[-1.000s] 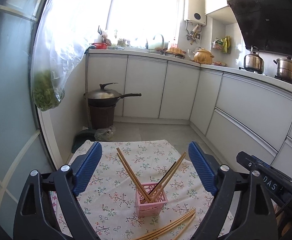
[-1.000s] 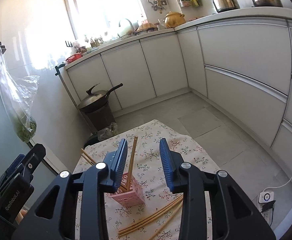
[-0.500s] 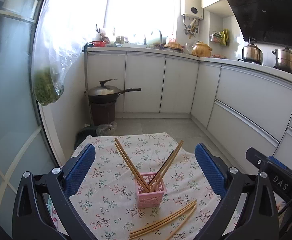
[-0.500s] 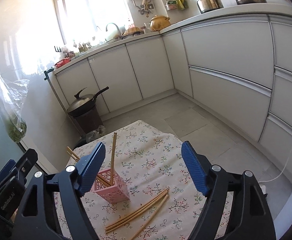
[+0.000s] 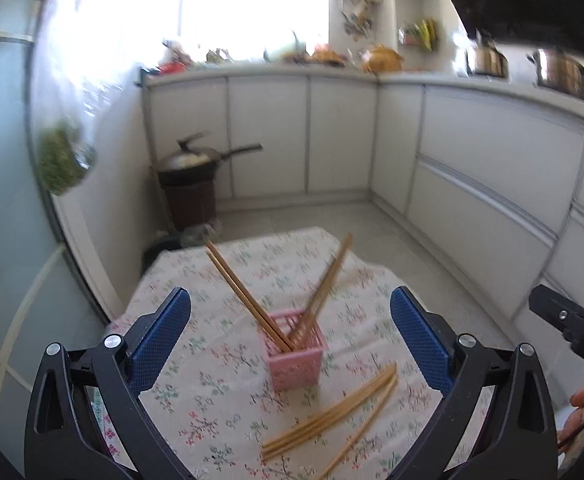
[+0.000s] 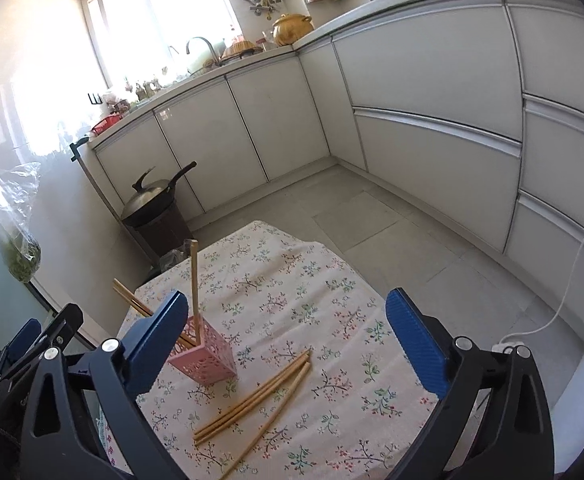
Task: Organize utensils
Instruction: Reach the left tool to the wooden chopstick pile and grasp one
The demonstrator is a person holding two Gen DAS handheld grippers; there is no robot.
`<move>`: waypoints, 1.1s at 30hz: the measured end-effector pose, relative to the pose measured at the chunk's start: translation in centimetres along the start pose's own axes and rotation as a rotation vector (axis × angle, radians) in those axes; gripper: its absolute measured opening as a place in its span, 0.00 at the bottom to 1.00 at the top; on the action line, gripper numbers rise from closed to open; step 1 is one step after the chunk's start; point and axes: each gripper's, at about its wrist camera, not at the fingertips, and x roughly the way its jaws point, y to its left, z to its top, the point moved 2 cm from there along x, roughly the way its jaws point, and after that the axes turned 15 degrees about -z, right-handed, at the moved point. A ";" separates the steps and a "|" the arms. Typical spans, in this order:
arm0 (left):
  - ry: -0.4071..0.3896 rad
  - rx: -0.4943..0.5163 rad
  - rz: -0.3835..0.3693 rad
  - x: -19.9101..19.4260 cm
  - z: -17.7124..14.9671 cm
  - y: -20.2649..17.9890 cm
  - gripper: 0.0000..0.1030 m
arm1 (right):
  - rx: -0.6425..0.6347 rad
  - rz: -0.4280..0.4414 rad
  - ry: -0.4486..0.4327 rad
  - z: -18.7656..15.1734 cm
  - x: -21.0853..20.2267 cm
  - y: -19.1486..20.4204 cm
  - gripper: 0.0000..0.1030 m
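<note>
A pink perforated utensil basket [image 5: 295, 350] is standing on the floral-clothed worktop [image 5: 227, 412], holding several wooden chopsticks [image 5: 247, 294] that are leaning out to either side. Just in front of it, four or so loose chopsticks [image 5: 332, 416] are lying flat on the cloth in a rough bundle, one a little apart. The left tongs [image 5: 290, 332] are hovering above the worktop with the basket between their blue pads, jaws spread wide and gripping nothing. In the right wrist view the right tongs [image 6: 287, 340] are standing equally wide, their jaws having just been opening, with nothing between the pads; the basket [image 6: 205, 362] is sitting just beside the left pad and the loose chopsticks [image 6: 259, 396] are lying below the gap. Beyond the worktop, a lidded wok [image 6: 151, 200] is resting on a dark bin against white kitchen cabinets [image 6: 251, 124], and a plastic bag of greens [image 6: 21, 258] is hanging by the glass door.
</note>
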 end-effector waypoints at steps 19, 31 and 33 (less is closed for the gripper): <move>0.745 0.003 -0.383 18.9 -8.7 -7.2 0.89 | 0.205 -0.133 0.312 -6.5 3.7 -11.4 0.93; 0.879 0.048 -0.371 26.5 -10.9 -7.4 0.29 | 0.255 -0.087 0.453 -7.8 6.1 -13.0 0.93; 0.880 0.067 -0.362 26.9 -11.0 -7.5 0.26 | 0.249 -0.086 0.455 -7.7 6.3 -13.0 0.93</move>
